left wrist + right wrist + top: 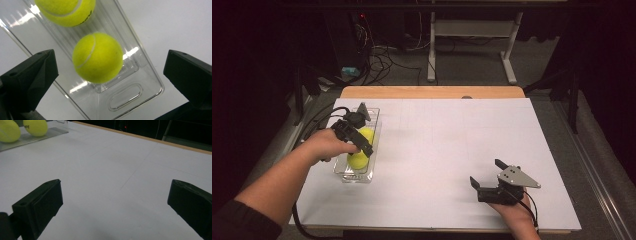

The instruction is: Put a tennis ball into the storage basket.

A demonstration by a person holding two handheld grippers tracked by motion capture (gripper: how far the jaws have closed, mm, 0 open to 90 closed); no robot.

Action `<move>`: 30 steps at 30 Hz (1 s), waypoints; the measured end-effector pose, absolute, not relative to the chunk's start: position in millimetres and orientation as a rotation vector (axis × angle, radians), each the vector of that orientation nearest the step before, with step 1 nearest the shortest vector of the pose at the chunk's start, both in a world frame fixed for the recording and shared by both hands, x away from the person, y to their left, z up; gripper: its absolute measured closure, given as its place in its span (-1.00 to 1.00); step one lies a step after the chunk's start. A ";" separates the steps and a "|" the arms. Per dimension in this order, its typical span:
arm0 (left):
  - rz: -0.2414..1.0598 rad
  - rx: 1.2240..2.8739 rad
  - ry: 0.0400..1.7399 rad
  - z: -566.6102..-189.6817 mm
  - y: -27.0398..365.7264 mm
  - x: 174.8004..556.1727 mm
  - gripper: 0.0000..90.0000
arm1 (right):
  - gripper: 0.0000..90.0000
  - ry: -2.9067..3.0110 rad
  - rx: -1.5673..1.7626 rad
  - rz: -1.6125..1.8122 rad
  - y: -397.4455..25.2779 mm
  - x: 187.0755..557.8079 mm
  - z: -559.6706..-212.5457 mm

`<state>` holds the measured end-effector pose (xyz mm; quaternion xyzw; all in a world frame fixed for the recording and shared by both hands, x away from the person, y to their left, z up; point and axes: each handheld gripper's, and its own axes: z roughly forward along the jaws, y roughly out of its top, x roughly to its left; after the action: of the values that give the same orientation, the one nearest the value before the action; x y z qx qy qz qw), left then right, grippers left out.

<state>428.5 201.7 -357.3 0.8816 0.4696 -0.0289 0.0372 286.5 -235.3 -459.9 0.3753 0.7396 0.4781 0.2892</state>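
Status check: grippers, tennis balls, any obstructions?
Left gripper open above clear plastic tray. Two yellow tennis balls in tray, ungripped. Right gripper open, idle on white table. Nothing blocking.

Two tennis balls [97, 57] in a tray [136, 93] at the table's [452, 145] left, left claw [362, 142] above.

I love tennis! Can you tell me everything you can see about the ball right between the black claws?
The nearer tennis ball is bright yellow-green and fuzzy, with a pale curved seam. It sits inside the clear plastic tray, near the end with an oval handle slot. A second ball lies further along the tray; whether they touch cannot be told. The left gripper hovers above it, jaws wide open, not touching it.
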 end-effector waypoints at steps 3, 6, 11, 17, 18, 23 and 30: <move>-0.087 2.725 1.428 -359.3 194.1 428.9 -0.99 | -1.00 1.974 1.001 1.277 -235.2 286.5 -459.9; -0.081 2.729 1.410 -359.4 185.1 429.0 -0.99 | -1.00 1.974 1.001 1.277 -235.2 286.5 -459.9; -0.092 2.737 1.371 -357.7 169.3 429.4 -0.99 | -1.00 1.971 0.999 1.278 -235.6 286.7 -459.9; -0.091 2.751 1.330 -357.3 150.5 428.4 -0.99 | -1.00 1.971 1.002 1.280 -235.8 286.3 -459.6; -0.098 2.754 1.322 -357.1 147.5 428.4 -0.99 | -1.00 1.970 1.002 1.279 -235.8 286.3 -459.6; -0.104 2.764 1.288 -357.2 131.9 427.7 -0.99 | -1.00 1.970 1.003 1.282 -235.7 286.5 -459.8; -0.103 2.779 1.240 -359.0 109.2 424.8 -0.99 | -1.00 1.970 1.005 1.281 -235.8 286.2 -459.6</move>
<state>424.8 109.2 -359.0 0.9116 0.4068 -0.0339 0.0482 286.2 -235.8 -459.6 0.3766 0.7380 0.4799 0.2885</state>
